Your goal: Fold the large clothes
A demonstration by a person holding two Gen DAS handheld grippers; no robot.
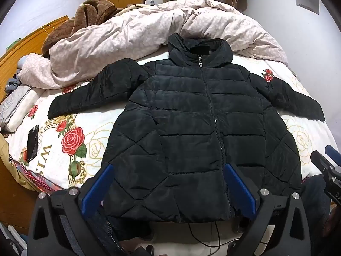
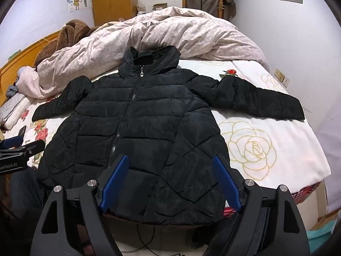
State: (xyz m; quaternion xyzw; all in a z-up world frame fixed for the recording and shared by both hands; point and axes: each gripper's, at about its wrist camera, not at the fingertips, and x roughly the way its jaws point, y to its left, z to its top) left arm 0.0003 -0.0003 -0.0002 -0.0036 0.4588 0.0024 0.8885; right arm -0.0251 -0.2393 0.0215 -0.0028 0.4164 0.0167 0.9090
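While both hand-held grippers, left (image 1: 168, 183) and right (image 2: 170, 181), hang released, the black jacket (image 1: 191, 128) hides the bed's (image 2: 277, 132) near edge.

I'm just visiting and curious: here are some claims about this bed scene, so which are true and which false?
1. The black jacket lies spread flat with both sleeves out. True.
2. Its zipper is open to the hem. False: it is zipped up to the collar.
3. The left gripper is clamped on the jacket. False: its jaws stand open, gripping nothing.
4. A dark phone lies on the rose-print sheet. True.
5. The pale duvet covers the jacket. False: it is bunched up beyond the hood.
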